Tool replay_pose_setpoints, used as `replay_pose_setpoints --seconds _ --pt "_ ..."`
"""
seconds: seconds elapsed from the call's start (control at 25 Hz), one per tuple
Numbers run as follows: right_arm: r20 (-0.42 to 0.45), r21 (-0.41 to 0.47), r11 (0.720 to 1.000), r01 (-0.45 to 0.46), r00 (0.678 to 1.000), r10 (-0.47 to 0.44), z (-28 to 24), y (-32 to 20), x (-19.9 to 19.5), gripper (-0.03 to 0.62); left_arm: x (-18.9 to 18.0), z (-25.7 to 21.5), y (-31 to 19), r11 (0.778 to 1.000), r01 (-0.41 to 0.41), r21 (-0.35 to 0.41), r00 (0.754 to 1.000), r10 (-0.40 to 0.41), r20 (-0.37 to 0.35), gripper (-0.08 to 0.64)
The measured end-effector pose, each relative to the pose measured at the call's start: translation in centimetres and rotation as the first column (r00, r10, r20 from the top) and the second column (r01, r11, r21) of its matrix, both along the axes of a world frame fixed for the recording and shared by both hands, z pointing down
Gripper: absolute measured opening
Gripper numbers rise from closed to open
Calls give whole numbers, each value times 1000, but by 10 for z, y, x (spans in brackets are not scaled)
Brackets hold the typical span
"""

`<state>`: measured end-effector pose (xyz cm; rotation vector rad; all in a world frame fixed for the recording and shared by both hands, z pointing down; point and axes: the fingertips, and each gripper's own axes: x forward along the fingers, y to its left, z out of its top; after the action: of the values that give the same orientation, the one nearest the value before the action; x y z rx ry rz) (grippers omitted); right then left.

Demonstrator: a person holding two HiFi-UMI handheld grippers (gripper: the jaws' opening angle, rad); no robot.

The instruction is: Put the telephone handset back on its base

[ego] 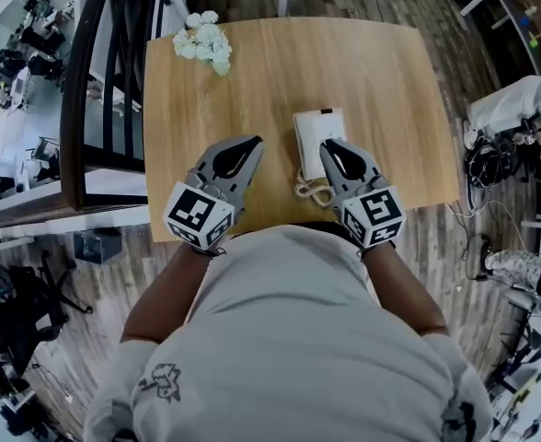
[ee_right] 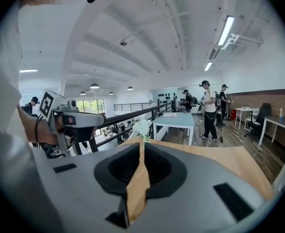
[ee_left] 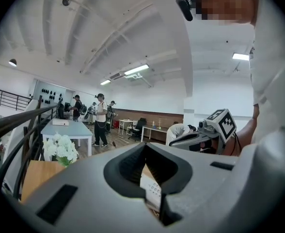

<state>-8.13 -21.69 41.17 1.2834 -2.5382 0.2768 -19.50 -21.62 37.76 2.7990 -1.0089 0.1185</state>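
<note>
The phone [ego: 309,136] sat on the table [ego: 390,90] just past the right gripper [ego: 329,145], cord [ego: 312,191] coiled near. I couldn't tell if the handset was seated. That gripper and the left gripper [ego: 254,142] were pinched together, empty. The handset looked light, hard and slick; I'd grip mid-handle.

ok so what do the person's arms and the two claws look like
Both the left claw and right claw have grey moulded shells with a black teardrop recess on top. Each carries a white cube printed with black square markers. The person wears a pale short-sleeved shirt with small dark prints on the sleeves.
</note>
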Motion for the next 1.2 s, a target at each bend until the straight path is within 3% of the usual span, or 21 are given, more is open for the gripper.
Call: replay_pose_setpoints --seconds 0.24,0.52,0.96,1.2 --pt "40 74 997 12 999 -15 -35 12 14 6 4 -16 15 999 44 25 999 -44 20 6" --pt "94 119 992 49 994 -61 -61 38 57 6 43 -37 38 996 71 46 997 -72 18 6" --pt "119 134 983 127 982 -144 -65 109 148 5 114 -50 96 987 146 68 988 -148 32 6" --pt "121 134 977 165 976 -181 -64 135 176 5 132 -56 133 976 208 68 978 -210 19 6"
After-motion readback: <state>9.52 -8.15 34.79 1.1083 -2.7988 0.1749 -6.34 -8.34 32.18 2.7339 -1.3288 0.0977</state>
